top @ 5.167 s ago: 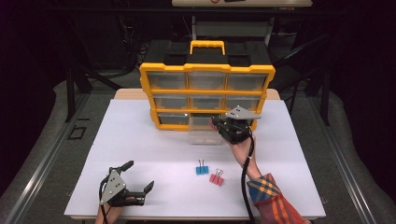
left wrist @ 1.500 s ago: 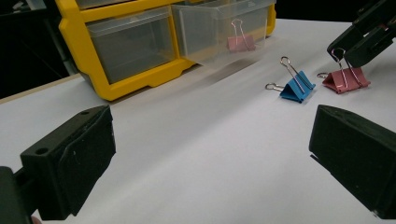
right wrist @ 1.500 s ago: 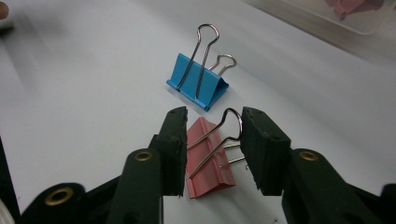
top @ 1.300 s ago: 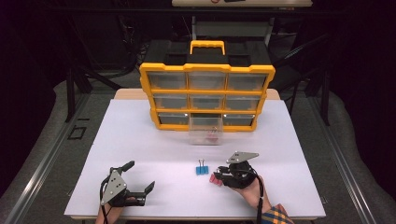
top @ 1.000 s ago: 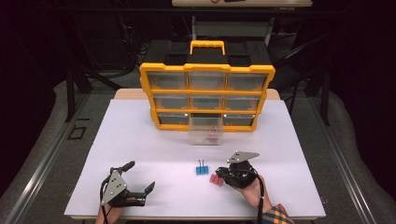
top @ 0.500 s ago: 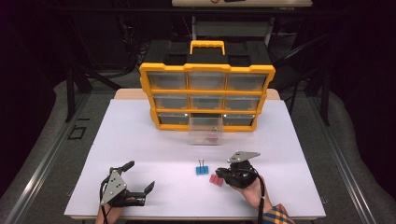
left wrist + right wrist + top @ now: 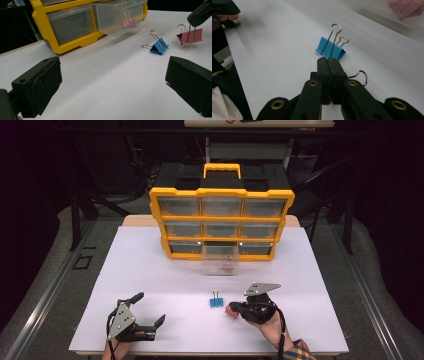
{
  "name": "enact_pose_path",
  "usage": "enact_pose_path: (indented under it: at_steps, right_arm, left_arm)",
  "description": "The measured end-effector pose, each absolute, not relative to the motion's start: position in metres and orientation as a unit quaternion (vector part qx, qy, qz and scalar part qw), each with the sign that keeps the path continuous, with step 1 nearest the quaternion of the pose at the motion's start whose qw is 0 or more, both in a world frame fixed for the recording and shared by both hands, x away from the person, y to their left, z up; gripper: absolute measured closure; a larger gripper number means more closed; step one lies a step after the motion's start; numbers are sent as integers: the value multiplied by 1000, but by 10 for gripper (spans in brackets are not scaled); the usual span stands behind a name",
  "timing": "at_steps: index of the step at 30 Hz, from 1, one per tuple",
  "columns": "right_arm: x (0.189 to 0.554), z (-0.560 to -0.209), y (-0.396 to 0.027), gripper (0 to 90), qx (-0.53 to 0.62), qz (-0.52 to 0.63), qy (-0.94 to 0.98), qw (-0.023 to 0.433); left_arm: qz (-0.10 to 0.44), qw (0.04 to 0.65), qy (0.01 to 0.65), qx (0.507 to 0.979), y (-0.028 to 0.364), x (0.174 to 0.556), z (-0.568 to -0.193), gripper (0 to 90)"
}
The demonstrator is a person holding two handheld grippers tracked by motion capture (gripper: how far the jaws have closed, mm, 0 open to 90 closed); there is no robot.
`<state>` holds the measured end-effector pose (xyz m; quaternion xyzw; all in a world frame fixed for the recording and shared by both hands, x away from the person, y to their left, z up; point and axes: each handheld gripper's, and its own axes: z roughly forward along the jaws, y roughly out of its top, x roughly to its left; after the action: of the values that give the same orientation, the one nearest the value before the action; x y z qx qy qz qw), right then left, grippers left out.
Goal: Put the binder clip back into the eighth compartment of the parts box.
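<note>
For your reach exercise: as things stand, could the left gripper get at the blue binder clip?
Probably yes: the left gripper is open, and bare table lies between it and the blue binder clip.

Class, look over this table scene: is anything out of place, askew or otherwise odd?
One drawer of the yellow organizer, bottom row centre, is pulled out while the others sit flush; a pink clip lies inside it. A blue binder clip lies loose on the table. The right gripper is shut on another pink binder clip. Nothing looks damaged.
</note>
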<state>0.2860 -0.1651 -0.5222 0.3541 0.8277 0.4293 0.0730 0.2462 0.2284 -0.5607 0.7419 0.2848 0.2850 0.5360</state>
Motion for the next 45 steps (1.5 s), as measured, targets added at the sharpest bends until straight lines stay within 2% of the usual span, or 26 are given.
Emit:
enact_pose_path:
  at_steps: [19, 45]
  right_arm:
    - [285, -513, -173, 887, 360, 435, 817, 118]
    - [303, -492, -191, 887, 376, 442, 796, 170]
  left_arm:
    - [286, 536, 283, 742, 228, 245, -560, 5]
    - [286, 535, 284, 742, 228, 247, -561, 6]
